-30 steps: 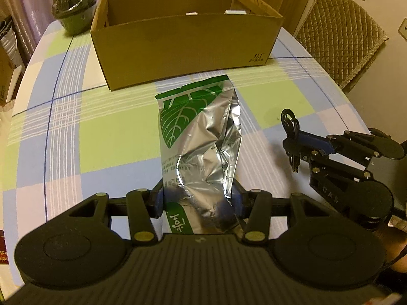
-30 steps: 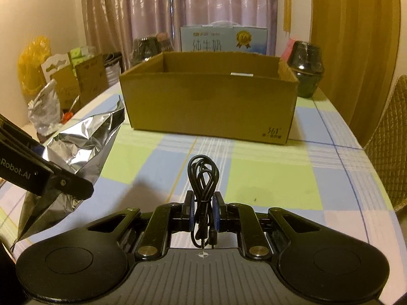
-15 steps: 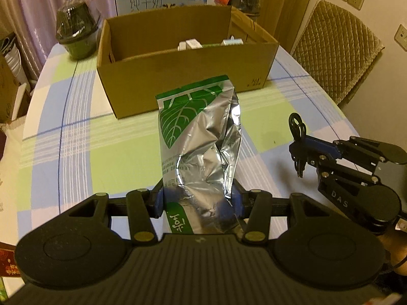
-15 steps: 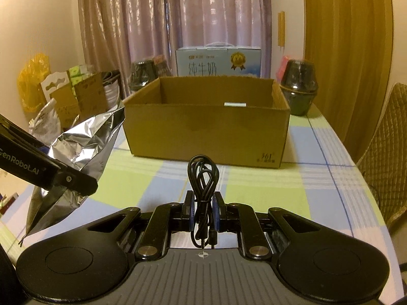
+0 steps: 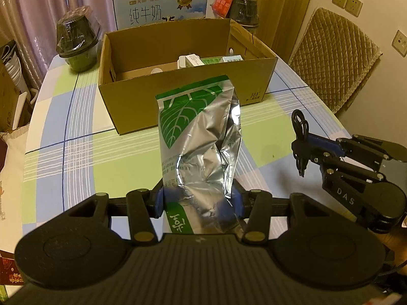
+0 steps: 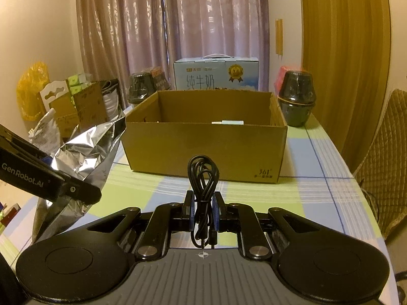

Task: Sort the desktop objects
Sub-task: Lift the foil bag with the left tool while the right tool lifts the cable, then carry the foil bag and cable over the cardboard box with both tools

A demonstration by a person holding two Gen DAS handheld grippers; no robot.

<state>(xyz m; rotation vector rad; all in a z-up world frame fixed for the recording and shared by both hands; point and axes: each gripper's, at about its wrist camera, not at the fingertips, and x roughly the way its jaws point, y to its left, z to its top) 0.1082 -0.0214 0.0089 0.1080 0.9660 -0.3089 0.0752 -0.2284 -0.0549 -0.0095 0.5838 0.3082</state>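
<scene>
My left gripper (image 5: pixel 198 203) is shut on the lower part of a crumpled silver foil bag with a green leaf print (image 5: pixel 201 137), held above the checked tablecloth. The same foil bag (image 6: pixel 84 157) shows at the left of the right wrist view, under the left gripper's arm. My right gripper (image 6: pixel 202 211) is shut on a coiled black cable (image 6: pixel 203 178), whose loops stick up and whose plugs hang below the pads. The right gripper (image 5: pixel 302 150) also shows at the right of the left wrist view with the black cable (image 5: pixel 300 124). An open cardboard box (image 5: pixel 183 81) stands ahead of both; several small packages lie inside.
Behind the cardboard box (image 6: pixel 206 147) stand a blue milk carton (image 6: pixel 216 76) and two dark wrapped pots (image 6: pixel 296 99) (image 5: pixel 76 43). A quilted chair (image 5: pixel 333 61) is past the table's right edge. Boxes and bags (image 6: pixel 71 104) pile up off the table's left side.
Both grippers have risen with their loads. The box now sits lower in both views and more of its inside and the things behind it show.
</scene>
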